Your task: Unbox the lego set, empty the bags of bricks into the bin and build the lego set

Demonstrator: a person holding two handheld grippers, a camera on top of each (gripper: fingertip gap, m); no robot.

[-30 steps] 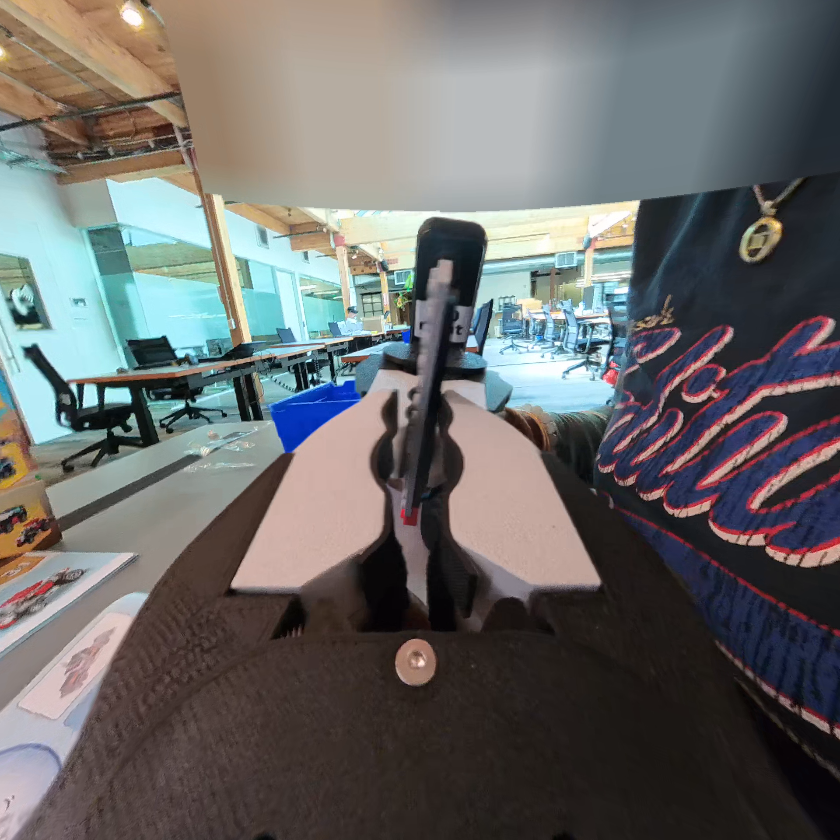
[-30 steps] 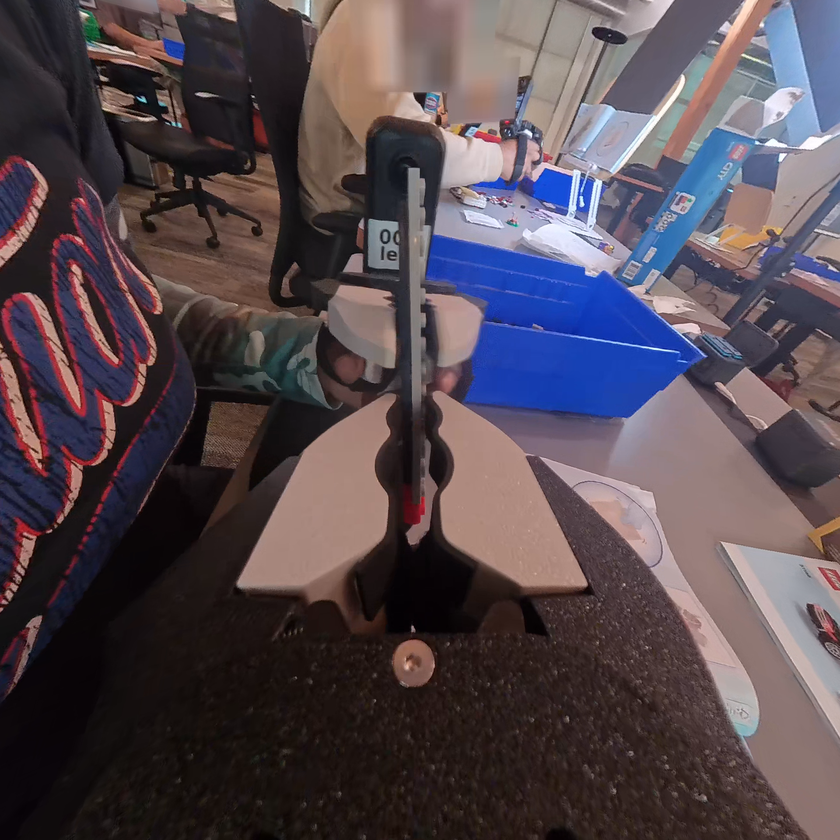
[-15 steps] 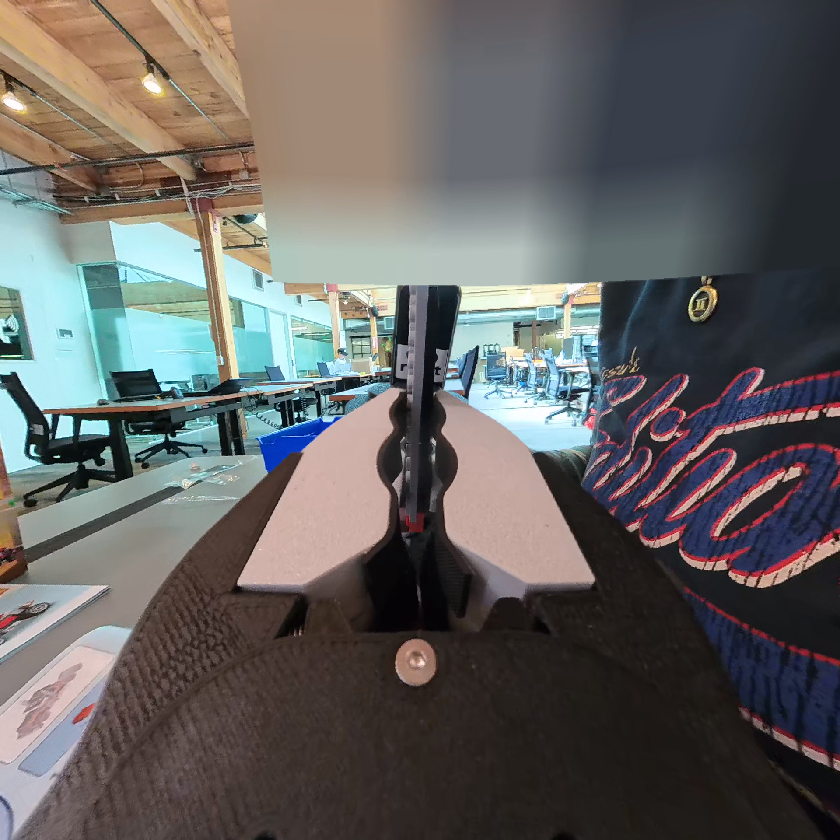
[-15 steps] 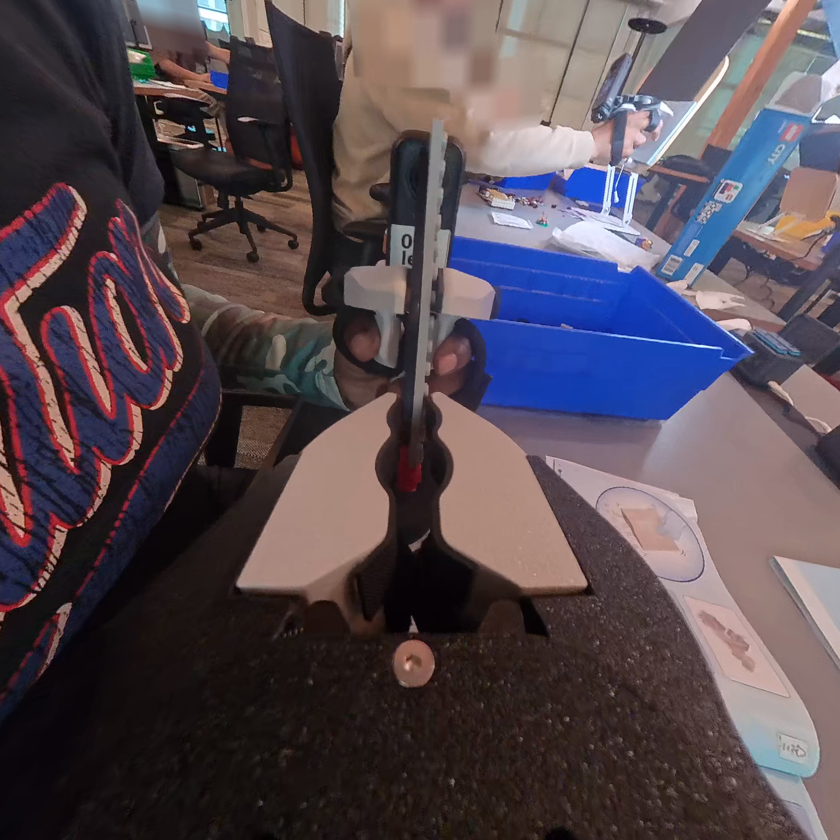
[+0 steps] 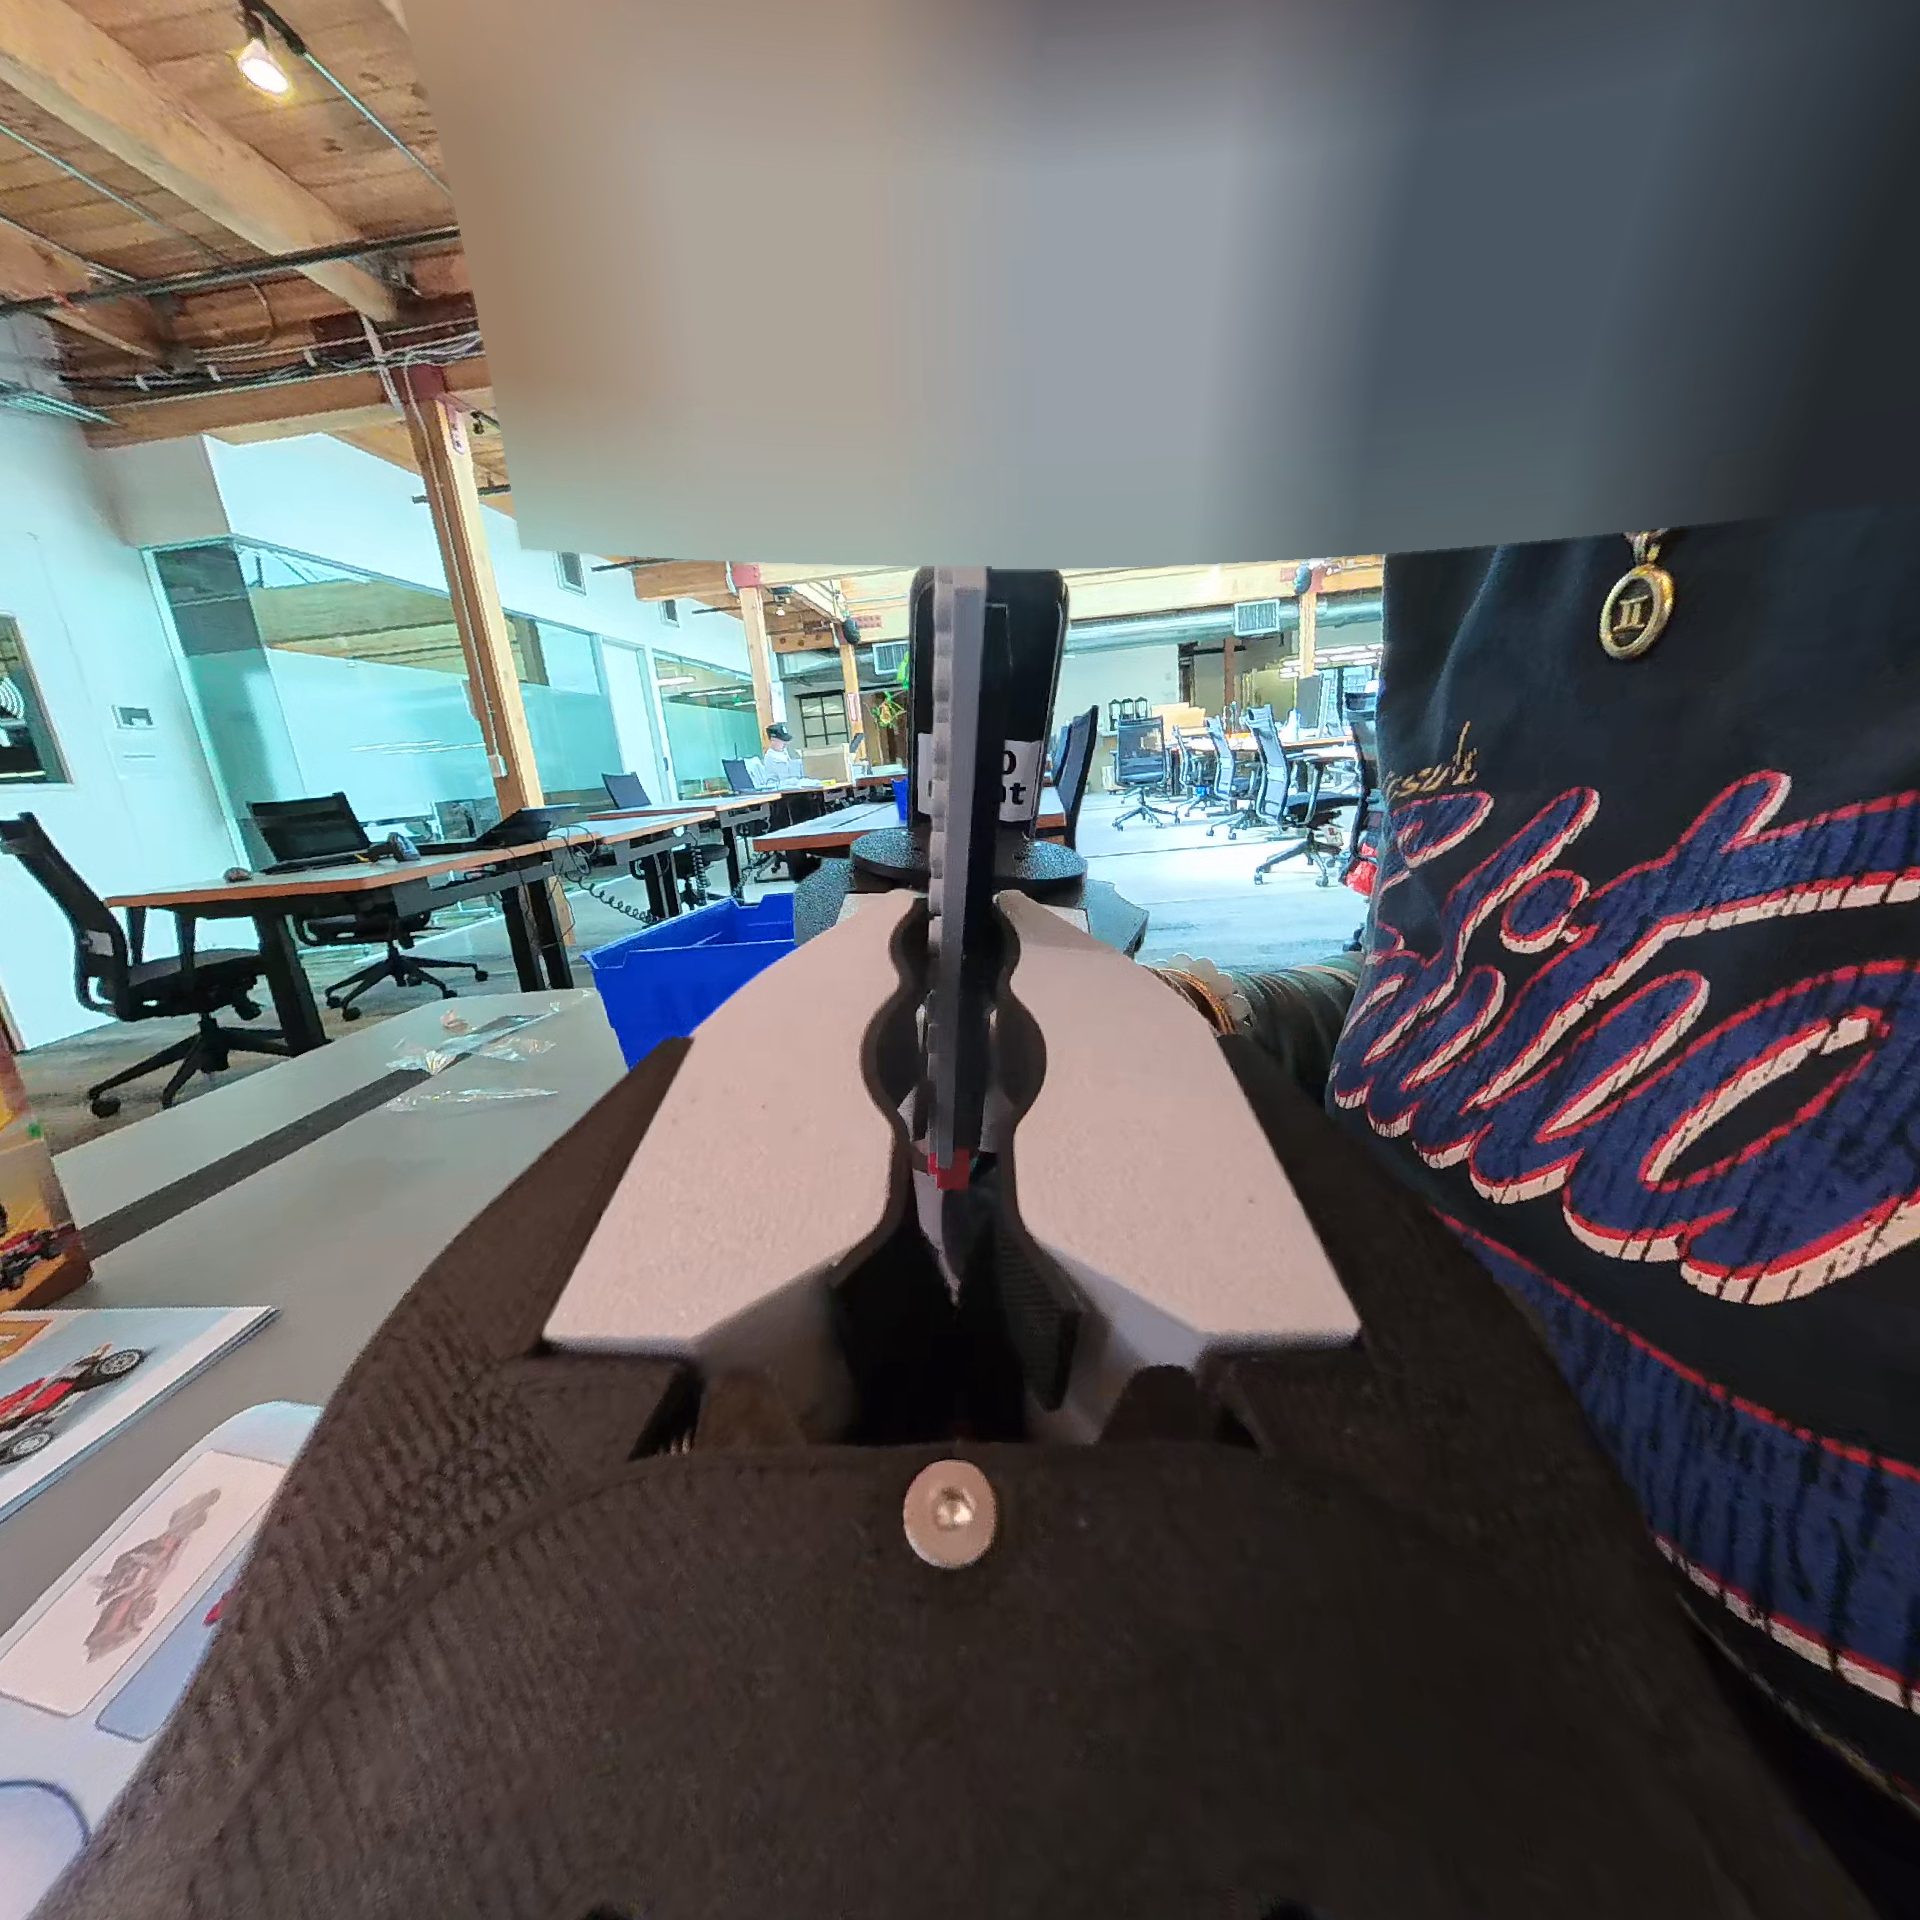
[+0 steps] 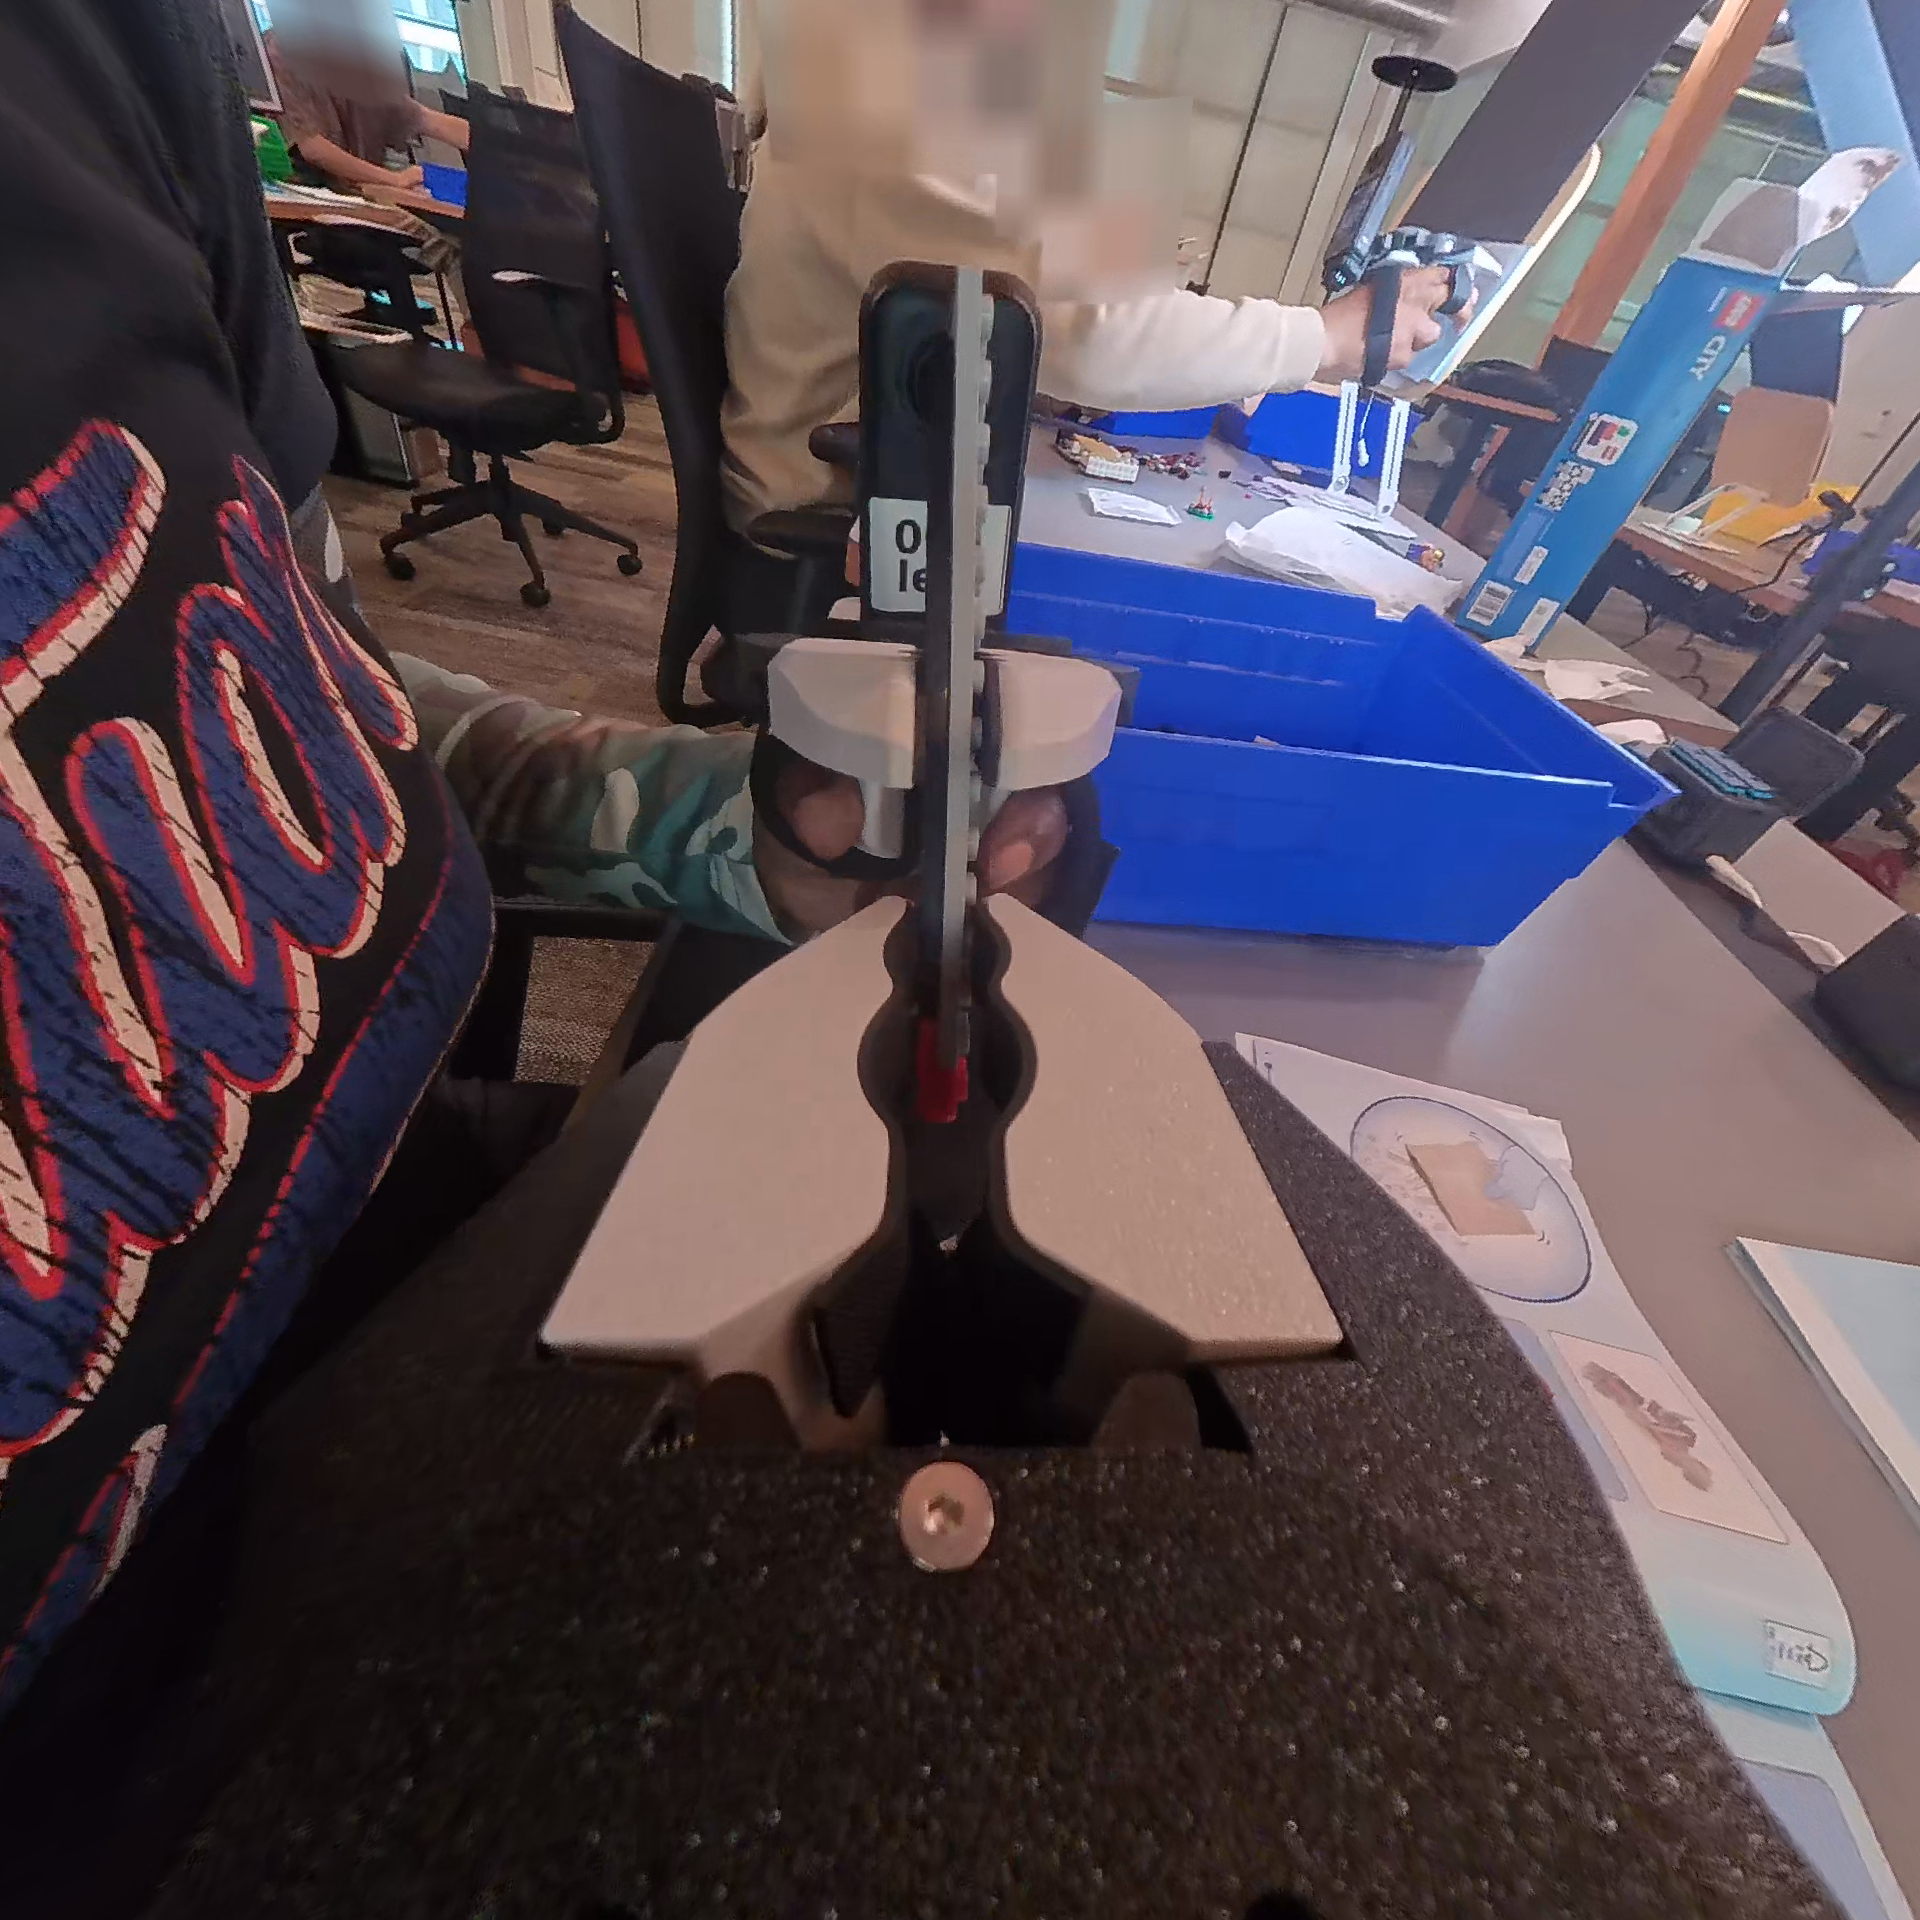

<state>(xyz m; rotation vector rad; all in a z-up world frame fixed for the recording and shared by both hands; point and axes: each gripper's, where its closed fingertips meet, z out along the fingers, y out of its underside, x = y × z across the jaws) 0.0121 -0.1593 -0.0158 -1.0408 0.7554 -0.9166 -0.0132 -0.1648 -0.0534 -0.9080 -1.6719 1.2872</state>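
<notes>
Item: long thin grey-and-black studded lego plate assembly with a small red brick at its near end (image 5: 961,883), held edge-on above the grey bench (image 5: 312,1164) in front of the person's dark printed shirt (image 5: 1662,1039). Both tongs were closed narrow on it from opposite ends: left tongs (image 5: 956,935) and right tongs (image 6: 945,935). Its faces were hidden by the edge-on angle; the far end was covered by the opposite gripper's black camera body in each view.

Blue plastic bin (image 6: 1351,810) stood on the bench beyond the assembly; its contents could not be made out. In the left wrist view only a corner showed behind the tongs.

Printed sheets and instruction booklet (image 5: 94,1382) lay flat on the bench, cut off at the frame edges. A large blurred patch covered the upper left wrist view.

Against half a second earlier: grip unchanged on both sides; the assembly leaned a little differently, and the right wrist view sat closer to the opposite hand (image 6: 831,831).
</notes>
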